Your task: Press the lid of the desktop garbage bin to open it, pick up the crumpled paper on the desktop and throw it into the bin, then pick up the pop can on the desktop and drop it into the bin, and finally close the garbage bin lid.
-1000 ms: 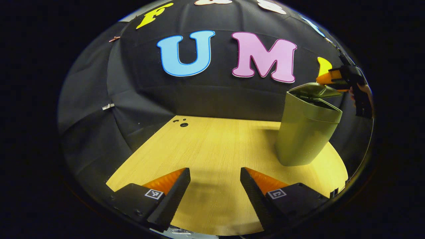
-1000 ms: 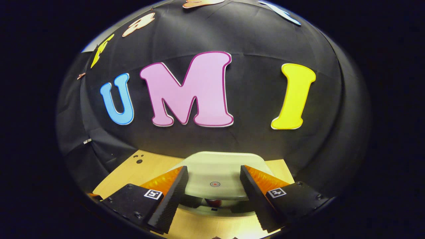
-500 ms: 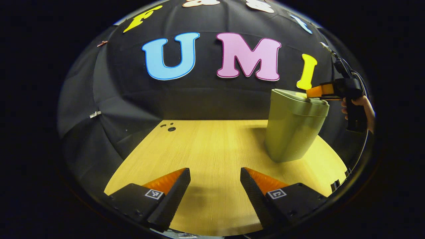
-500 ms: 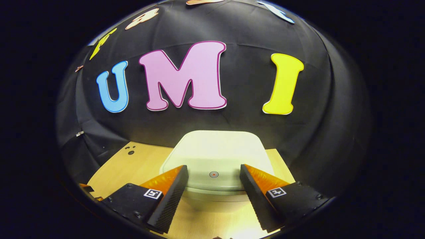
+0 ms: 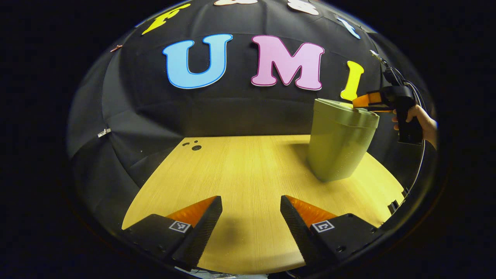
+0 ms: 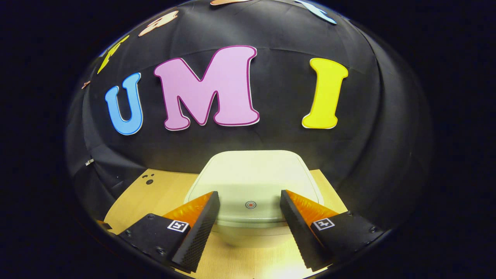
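An olive-green garbage bin [image 5: 341, 143] stands at the right of the wooden table [image 5: 240, 174], its lid [image 5: 345, 110] flat and closed. My right gripper [image 5: 362, 102], held by a hand [image 5: 420, 120], rests its tips at the lid's right edge. In the right gripper view the pale lid [image 6: 252, 178] with its small red dot [image 6: 250, 204] lies just ahead, and my right gripper [image 6: 250, 199] is open, its tips over the lid's near edge. My left gripper [image 5: 251, 203] hovers open low over bare table, well left of the bin.
Small dark holes [image 5: 193, 146] mark the table's far left corner. Black cloth walls close in the back and sides. The table's right edge [image 5: 391, 193] runs just behind the bin.
The bin lid went from tilted open to flat and closed. The right gripper came down with it onto the lid's edge. The left gripper shifted slightly, so the bin sits a bit further left.
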`<state>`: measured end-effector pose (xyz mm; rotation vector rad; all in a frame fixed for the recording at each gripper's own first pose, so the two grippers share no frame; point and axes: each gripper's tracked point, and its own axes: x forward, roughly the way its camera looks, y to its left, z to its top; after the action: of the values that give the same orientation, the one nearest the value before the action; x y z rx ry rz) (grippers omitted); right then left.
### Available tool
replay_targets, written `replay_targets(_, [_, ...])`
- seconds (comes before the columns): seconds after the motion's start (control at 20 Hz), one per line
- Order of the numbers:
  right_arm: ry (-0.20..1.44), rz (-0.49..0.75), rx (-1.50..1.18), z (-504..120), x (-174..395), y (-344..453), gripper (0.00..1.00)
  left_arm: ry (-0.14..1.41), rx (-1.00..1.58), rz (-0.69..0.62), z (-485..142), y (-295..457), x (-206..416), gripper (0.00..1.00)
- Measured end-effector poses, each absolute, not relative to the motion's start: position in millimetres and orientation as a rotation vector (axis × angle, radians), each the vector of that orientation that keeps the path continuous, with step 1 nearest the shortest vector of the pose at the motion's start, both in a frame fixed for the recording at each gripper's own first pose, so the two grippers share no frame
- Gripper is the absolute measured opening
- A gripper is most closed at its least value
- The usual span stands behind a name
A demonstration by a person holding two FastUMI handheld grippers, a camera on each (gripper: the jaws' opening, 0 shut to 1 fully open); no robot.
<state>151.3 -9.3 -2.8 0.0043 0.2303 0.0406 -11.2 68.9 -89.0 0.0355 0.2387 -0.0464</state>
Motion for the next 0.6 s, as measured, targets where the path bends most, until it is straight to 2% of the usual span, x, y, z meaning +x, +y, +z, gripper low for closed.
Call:
replay_targets(0.25, [0.218, -0.001, 0.019, 1.9, 151.9, -8.2, 1.0, 0.221, 0.014, -0.054, -86.9, 81.9, -13.0, 0.98])
replay_targets(0.6, [0.212, -0.042, 0.008, 5.4, 136.7, -3.2, 0.99, 0.138, 0.057, -0.11, -52.9, 81.1, -21.1, 0.98])
